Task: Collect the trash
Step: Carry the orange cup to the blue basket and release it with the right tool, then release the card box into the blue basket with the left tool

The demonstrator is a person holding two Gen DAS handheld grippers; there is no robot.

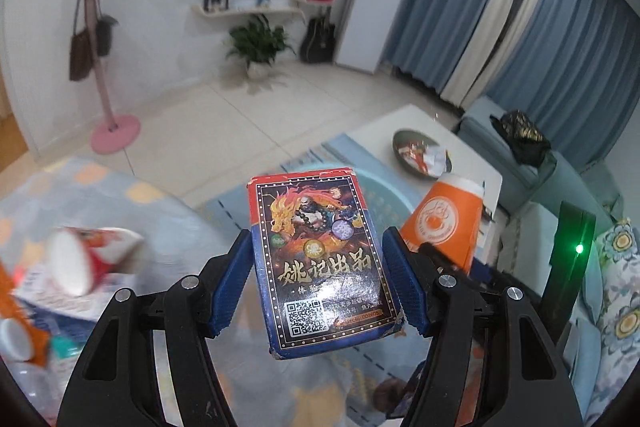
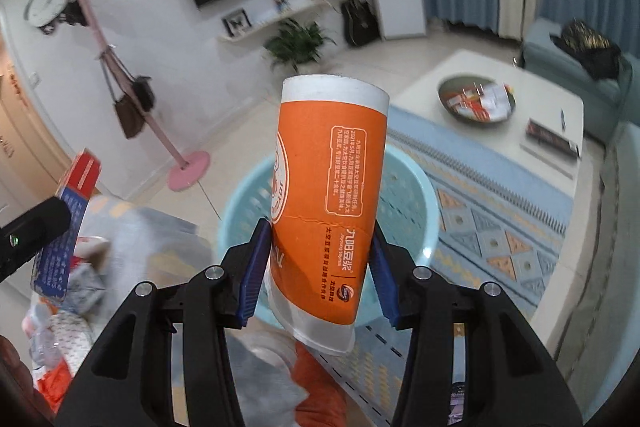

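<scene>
Left tongs [image 1: 320,267]: lower centre of the left wrist view, angled downward, blue pads [image 1: 232,283] pressed on both long sides of a card box [image 1: 320,259]. Right tongs [image 2: 318,267]: lower centre of the right wrist view, angled downward, pads [image 2: 252,271] clamping an orange paper cup [image 2: 328,203], cup tilted, its base pointing away.

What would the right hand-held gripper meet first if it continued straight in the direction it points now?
Probably the light blue basket on the floor. It lies directly behind the orange paper cup held by the right hand-held gripper, though depth is uncertain.

1 card box [image 1: 320,259], 1 orange cup [image 2: 328,195], 1 basket [image 2: 404,195], 1 bowl [image 2: 476,99].
</scene>
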